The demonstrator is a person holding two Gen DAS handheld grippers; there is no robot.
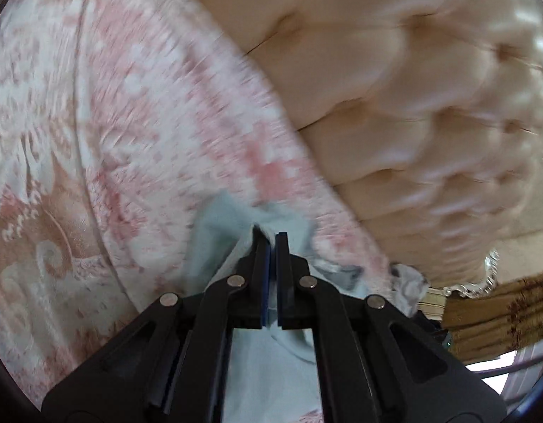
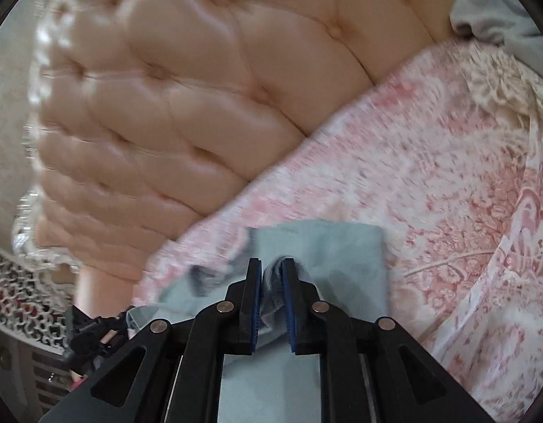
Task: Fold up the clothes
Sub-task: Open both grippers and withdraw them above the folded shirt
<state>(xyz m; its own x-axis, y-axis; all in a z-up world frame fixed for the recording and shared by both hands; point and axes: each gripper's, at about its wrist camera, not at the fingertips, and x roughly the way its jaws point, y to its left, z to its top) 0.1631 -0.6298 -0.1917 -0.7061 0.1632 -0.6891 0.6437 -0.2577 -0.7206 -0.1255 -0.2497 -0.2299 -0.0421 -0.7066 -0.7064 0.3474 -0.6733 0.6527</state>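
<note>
A pale blue garment (image 1: pixel 218 229) is held above the bed. My left gripper (image 1: pixel 271 238) is shut on a bunched edge of it, and the cloth hangs down between the black arms toward the camera. In the right wrist view the same pale blue garment (image 2: pixel 341 250) spreads flat beyond the fingers, with a grey inner fold pinched between the blue pads. My right gripper (image 2: pixel 271 264) is shut on that fold. Both views are blurred by motion.
A pink and white patterned bedspread (image 1: pixel 95 123) (image 2: pixel 430 158) lies under the garment. A cream tufted headboard (image 1: pixel 394 70) (image 2: pixel 183 88) rises behind it. Grey cloth (image 2: pixel 500 17) sits at the far right corner. A white lattice cabinet (image 2: pixel 17 299) stands beside the bed.
</note>
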